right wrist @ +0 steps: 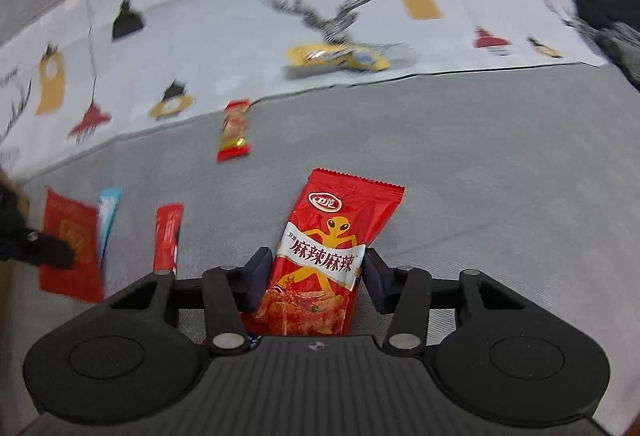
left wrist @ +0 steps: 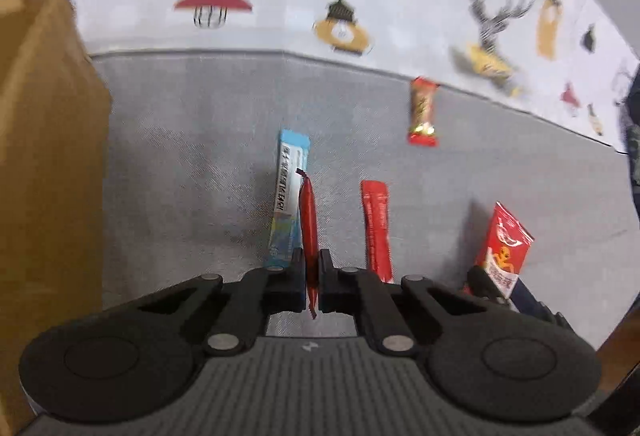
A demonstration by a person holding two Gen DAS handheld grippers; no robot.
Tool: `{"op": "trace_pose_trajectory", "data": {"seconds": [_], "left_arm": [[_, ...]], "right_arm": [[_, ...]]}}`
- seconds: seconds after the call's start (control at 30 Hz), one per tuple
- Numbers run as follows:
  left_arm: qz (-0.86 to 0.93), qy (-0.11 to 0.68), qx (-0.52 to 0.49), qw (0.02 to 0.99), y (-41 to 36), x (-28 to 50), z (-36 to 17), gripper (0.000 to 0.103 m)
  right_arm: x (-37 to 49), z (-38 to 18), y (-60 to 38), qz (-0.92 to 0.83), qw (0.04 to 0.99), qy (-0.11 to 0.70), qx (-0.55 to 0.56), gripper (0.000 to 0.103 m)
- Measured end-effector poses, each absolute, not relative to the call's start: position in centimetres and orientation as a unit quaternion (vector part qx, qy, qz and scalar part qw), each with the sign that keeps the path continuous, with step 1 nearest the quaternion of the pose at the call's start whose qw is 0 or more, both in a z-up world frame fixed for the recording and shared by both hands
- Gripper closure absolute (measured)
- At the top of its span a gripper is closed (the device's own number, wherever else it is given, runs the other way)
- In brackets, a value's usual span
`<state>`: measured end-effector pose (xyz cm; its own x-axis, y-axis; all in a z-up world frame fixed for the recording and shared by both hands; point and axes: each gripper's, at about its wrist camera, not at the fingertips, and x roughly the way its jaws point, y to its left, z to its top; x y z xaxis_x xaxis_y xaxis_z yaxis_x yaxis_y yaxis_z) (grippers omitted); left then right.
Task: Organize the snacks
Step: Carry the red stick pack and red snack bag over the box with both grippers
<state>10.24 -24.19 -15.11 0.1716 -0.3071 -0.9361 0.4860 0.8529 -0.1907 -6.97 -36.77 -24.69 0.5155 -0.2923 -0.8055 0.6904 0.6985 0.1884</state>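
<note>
- Red is the sausage stick (left wrist: 309,224) clamped between the pads of your left gripper (left wrist: 311,278); its jaws are drawn tight on the thin casing, and the stick points forward along the fingers, its twisted tip toward the far side
- Below that stick, on the grey cloth (left wrist: 192,156), lies a blue sachet (left wrist: 288,192), lengthwise and partly hidden by the stick in the left wrist view
- To the right of it lies a slim red sachet (left wrist: 376,228), parallel and apart from the blue one
- Farther off, near the seam where the grey cloth meets the patterned cloth (left wrist: 280,8), lies a red and gold candy bar (left wrist: 422,112)
- At your left stands a brown cardboard box (left wrist: 44,156), its wall filling that edge of the left wrist view
- Your right gripper (right wrist: 316,276) grips a red spicy-snack packet (right wrist: 328,248) with an orange alien figure; both pads press its sides, and the packet runs forward between the fingers with its serrated top edge farthest from you
- The same packet shows at the right edge of the left wrist view, held up off the cloth
- In the right wrist view a yellow wrapped sweet (right wrist: 340,56) lies on the patterned cloth over the printed antlers, well apart from the candy bar
- At the far left of that view a flat red shape (right wrist: 70,236) blurs beside the blue sachet; you cannot tell what it is
</note>
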Motion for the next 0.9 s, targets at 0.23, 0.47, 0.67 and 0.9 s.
{"op": "trace_pose_trajectory", "data": {"seconds": [0.23, 0.47, 0.67, 0.9], "left_arm": [[-0.3, 0.539, 0.072, 0.784, -22.3, 7.0, -11.3, 0.098], [-0.334, 0.477, 0.078, 0.809, -16.6, 2.5, -4.4, 0.098], [-0.34, 0.451, 0.067, 0.823, -8.7, -1.3, 0.3, 0.098], [-0.321, 0.425, 0.052, 0.845, 1.3, -4.4, 3.5, 0.098]], "right_arm": [[-10.4, -20.5, -35.7, -0.314, 0.835, 0.351, 0.285, 0.052], [-12.7, -12.6, -31.3, -0.28, 0.867, 0.292, 0.292, 0.052], [-14.0, -6.2, -24.0, -0.206, 0.893, 0.275, 0.291, 0.052], [-14.9, -1.6, -14.3, -0.136, 0.908, 0.297, 0.263, 0.052]]}}
